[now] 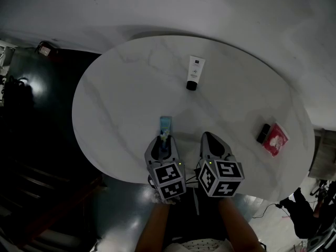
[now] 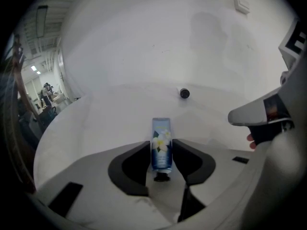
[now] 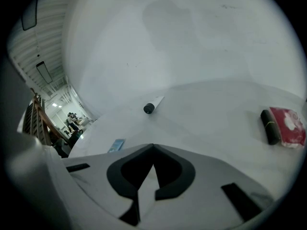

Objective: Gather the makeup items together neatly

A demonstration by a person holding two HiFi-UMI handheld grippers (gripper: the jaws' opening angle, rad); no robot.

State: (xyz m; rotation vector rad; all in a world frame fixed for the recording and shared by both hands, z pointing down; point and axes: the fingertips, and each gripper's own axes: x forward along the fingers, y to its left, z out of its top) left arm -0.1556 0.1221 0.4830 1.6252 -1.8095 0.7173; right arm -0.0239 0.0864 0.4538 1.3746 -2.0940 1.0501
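Observation:
A blue hand-cream tube [image 1: 165,124] with a flower print lies flat on the round white marble table [image 1: 121,104], its black cap toward me. My left gripper [image 1: 164,140] stands over its near end. In the left gripper view the tube [image 2: 161,128] lies between the jaws of the left gripper [image 2: 160,142], which flank it closely with a thin gap on the left side. My right gripper [image 1: 211,140] rests beside it near the table's front edge, and the right gripper [image 3: 153,147] is shut on nothing. The blue tube [image 3: 116,145] shows to its left.
A white tube with a black cap [image 1: 194,72] lies at the far side of the table. A red packet [image 1: 276,139] and a black item [image 1: 263,133] lie side by side at the right. Dark floor surrounds the table on the left.

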